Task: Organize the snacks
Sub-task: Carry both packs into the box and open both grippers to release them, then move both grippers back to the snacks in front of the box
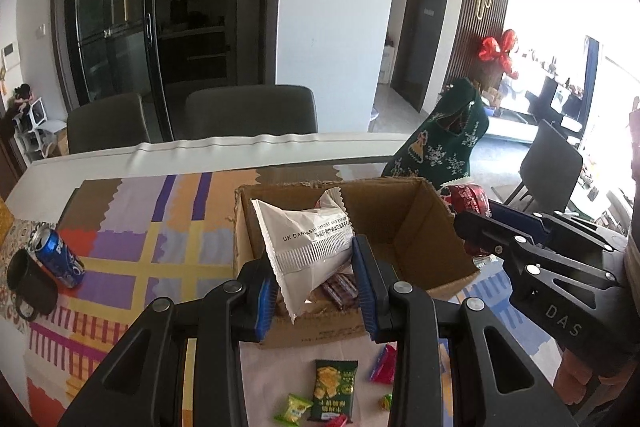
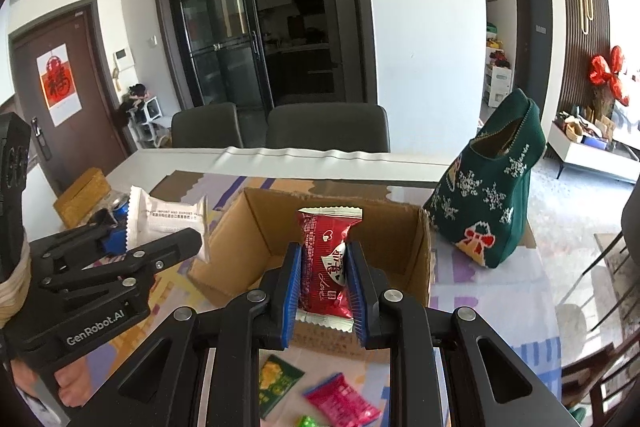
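Left wrist view, lower left to right: a blue can (image 1: 60, 257) is lying beside a dark mug (image 1: 30, 285) on the patterned surface (image 1: 132, 227), well apart from the work. At centre the left gripper (image 1: 314, 281) is pinching a white packet (image 1: 308, 247) between its blue fingers (image 1: 266, 301), and the packet is hanging above the near left part of the open cardboard box (image 1: 400, 219); dark wrapped bars are already lying on the box floor. Loose snacks are waiting on the surface at the bottom of the frame, among them a green packet (image 1: 334, 389). In the right wrist view the right gripper (image 2: 322, 285) is squeezing a red packet (image 2: 326, 267) at its middle, held upright above the near wall of the box, with a pink packet (image 2: 342, 401) below it on the surface. A green knitted bag (image 2: 490, 207) is standing at the right of the frame, just beside the box. Judgement: the step in hand is the carry, with both packets being brought over the box. The next move is calling for each gripper to get clear past the near wall, dip toward the box floor, then spread its fingers; the two grippers are sitting close together, so staggering the drops is looking sensible.
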`<state>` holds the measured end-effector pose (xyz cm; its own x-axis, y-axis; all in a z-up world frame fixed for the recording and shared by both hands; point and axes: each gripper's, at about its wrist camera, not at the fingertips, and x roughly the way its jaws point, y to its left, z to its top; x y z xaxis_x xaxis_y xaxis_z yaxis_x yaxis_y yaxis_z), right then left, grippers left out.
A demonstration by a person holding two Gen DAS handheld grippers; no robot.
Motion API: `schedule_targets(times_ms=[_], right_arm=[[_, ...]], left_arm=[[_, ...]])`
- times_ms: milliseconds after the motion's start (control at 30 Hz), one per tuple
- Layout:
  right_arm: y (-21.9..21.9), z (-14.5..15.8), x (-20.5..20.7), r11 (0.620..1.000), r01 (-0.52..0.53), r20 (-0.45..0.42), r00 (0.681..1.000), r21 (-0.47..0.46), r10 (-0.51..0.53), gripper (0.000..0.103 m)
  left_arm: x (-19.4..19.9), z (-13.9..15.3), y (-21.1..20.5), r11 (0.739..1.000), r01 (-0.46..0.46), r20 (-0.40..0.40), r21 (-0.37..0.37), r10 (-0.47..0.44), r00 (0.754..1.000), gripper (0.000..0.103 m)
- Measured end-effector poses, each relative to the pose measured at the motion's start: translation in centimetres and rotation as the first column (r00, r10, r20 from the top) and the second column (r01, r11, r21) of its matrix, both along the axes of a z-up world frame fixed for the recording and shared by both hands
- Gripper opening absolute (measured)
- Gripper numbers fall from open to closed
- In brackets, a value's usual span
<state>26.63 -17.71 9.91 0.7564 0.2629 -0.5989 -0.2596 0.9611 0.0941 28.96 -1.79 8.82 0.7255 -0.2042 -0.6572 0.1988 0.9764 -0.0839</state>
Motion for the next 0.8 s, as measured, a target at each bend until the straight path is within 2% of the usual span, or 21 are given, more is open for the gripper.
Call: schedule_targets(times_ms=[467,567,633,800], right_arm=[[0.7,-1.9,5.0,0.997,-0.01,-0.083,0.997,-0.071,0.004,0.024],[0.6,-2.3,5.5,0.997,0.0,-0.093,0.996,-0.077,-0.007,0.027],[0.3,-2.5,5.8,0.997,0.015,-0.108,0.994,-0.075,-0.023,0.046],[-0.8,-2.8,4.8,0.993,0.059,-0.094,0.993,-0.104,-0.069,0.048]], left_arm=[[5.0,-2.3,-1.2,0.999,-0.001,-0.102,0.048,0.006,0.995,0.036],[5.0,-2.4,-1.3,0.997,-0.006,-0.087,0.078,0.013,0.996,0.05],[4.6,-2.3,-1.1,0.996,-0.019,-0.072,0.093,0.026,0.997,0.062],[3.3,-2.2,-0.8,0.993,-0.023,-0.068,0.118,0.031,0.997,0.066]])
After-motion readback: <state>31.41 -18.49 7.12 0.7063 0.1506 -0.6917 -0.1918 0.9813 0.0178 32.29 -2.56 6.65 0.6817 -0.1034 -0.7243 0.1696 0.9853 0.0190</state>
